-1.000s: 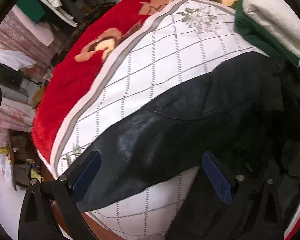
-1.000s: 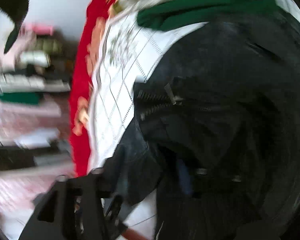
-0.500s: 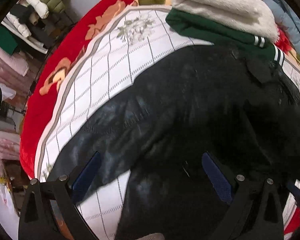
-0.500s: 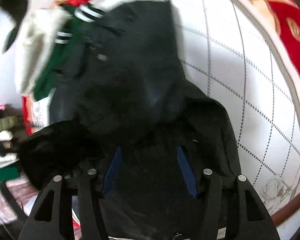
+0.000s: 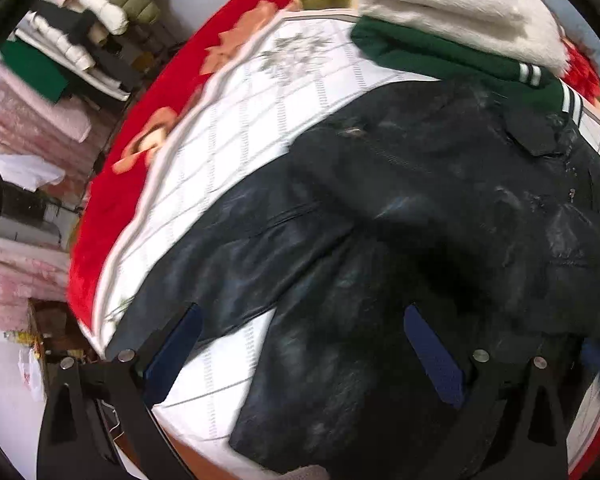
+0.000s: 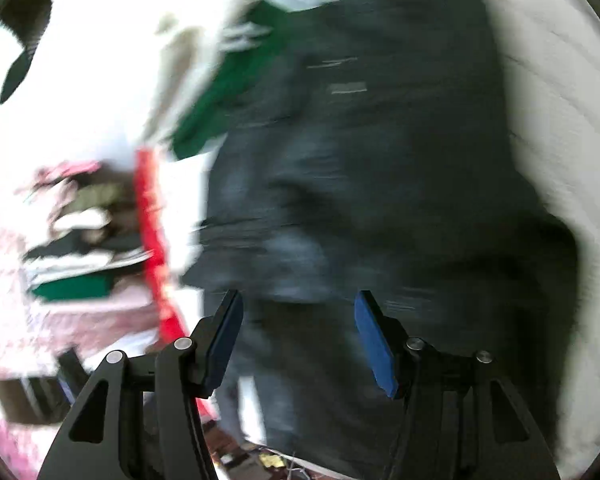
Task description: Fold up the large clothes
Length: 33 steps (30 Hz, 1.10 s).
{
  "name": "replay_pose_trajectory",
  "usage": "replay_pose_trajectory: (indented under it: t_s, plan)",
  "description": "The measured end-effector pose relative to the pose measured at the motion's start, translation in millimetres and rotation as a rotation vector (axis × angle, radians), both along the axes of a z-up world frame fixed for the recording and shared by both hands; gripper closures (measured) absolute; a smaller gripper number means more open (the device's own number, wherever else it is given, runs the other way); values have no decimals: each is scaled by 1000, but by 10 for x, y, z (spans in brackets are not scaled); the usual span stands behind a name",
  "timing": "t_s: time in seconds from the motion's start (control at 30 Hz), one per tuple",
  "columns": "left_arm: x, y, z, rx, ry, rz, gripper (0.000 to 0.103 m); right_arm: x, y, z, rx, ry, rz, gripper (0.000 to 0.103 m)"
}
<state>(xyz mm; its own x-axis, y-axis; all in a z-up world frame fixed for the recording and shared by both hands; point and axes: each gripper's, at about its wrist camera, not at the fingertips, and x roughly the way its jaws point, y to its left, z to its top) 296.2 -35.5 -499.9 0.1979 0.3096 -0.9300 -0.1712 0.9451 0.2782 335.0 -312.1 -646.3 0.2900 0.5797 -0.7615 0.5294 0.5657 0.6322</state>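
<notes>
Two pairs of tongs hang over the bed, both mine. At the bottom of the left wrist view my left gripper (image 5: 300, 352) stands released, its blue pads (image 5: 434, 356) wide apart with nothing pinched between them. My right gripper (image 6: 298, 336), low in its own blurred view, is also released, blue pads parted above dark cloth without pressing on it.

Beneath both lies the black leather jacket (image 5: 400, 220), filling the centre and right of the left view, spread across the white checked quilt (image 5: 236, 128); one sleeve (image 5: 228, 280) runs toward the lower left, just past my left pad. Beyond the jacket's collar, at the upper right, a folded green garment (image 5: 432, 54) with white stripes touches it, a cream fleece (image 5: 452, 4) stacked on top. A red floral blanket (image 5: 116, 184) borders the quilt on the left. Far upper left, folded clothes (image 5: 80, 36) sit piled.
</notes>
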Motion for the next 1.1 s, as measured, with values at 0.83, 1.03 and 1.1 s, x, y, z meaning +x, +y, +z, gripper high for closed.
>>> replay_pose_trajectory:
  t_s: [0.83, 1.03, 1.1]
  plan:
    - [935, 1114, -802, -449, 33, 471, 24, 253, -138, -451, -105, 130, -76, 47]
    - [896, 1088, -387, -532, -153, 326, 94, 269, -79, -515, -147, 138, -55, 47]
    - [649, 1168, -130, -539, -229, 294, 94, 249, -35, -498, -170, 143, -40, 47]
